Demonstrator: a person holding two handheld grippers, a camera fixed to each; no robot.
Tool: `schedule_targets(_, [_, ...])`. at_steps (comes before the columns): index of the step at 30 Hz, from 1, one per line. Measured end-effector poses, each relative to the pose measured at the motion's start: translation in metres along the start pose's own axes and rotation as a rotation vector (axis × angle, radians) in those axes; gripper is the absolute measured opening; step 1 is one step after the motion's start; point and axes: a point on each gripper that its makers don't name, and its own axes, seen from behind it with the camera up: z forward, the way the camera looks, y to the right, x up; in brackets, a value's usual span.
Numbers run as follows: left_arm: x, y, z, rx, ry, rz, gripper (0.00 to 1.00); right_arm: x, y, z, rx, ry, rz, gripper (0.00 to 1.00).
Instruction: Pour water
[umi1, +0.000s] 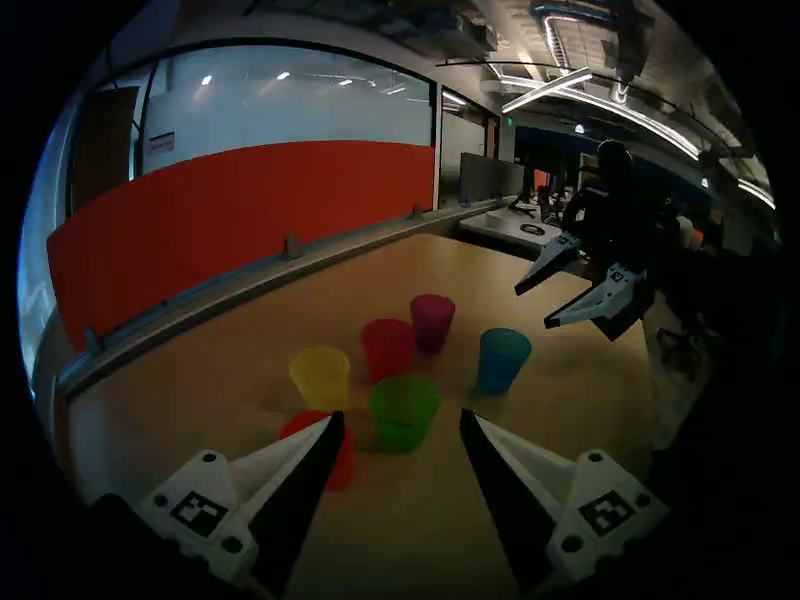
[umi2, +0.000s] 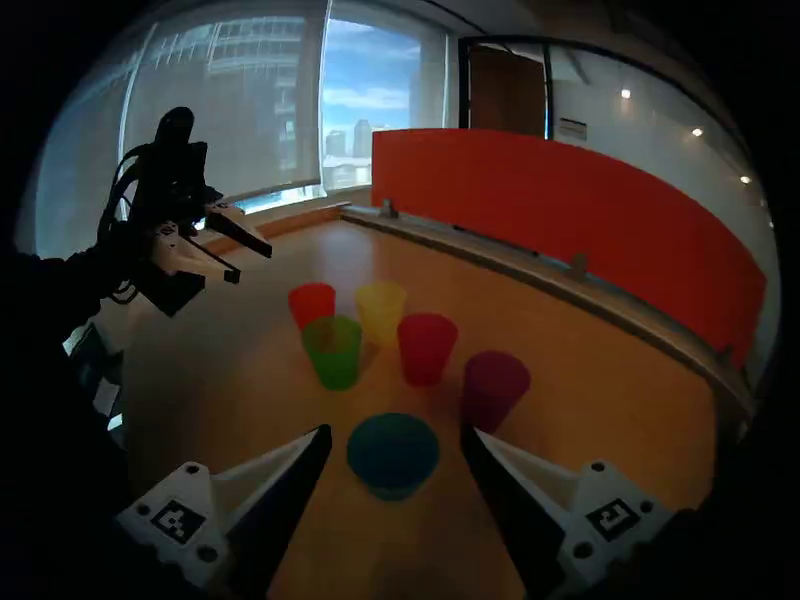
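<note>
Left tongs, right tongs both agape; bare table rings clustered cups.

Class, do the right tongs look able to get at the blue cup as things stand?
Probably yes: the right tongs are open, and the blue cup stands just ahead between their tips, with nothing in between; the purple cup is close alongside.

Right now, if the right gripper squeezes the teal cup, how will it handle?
The teal cup looks like thin translucent plastic: probably light, likely to flex under a squeeze. Its tapered wall may slip in a grip. Pushed on the smooth table, it could slide or tip.
</note>
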Motion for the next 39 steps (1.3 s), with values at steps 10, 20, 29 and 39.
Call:
schedule_targets(10, [-0.005, 0.002, 0.002, -0.005, -0.007, 0.000, 0.85, -0.030, -0.003, 0.010, 0.001, -0.056, 0.005, 1.00])
schedule_targets(20, [-0.008, 0.003, 0.004, -0.008, -0.013, -0.004, 0.85, -0.052, -0.004, 0.023, 0.008, -0.092, 0.015, 1.00])
schedule_targets(29, [-0.007, 0.003, 0.004, -0.008, -0.014, 0.000, 0.85, -0.061, -0.001, 0.043, 0.008, -0.110, 0.010, 1.00])
schedule_targets(39, [-0.008, 0.002, 0.005, -0.008, -0.014, -0.004, 0.85, -0.060, -0.001, 0.063, 0.017, -0.102, 0.012, 1.00])
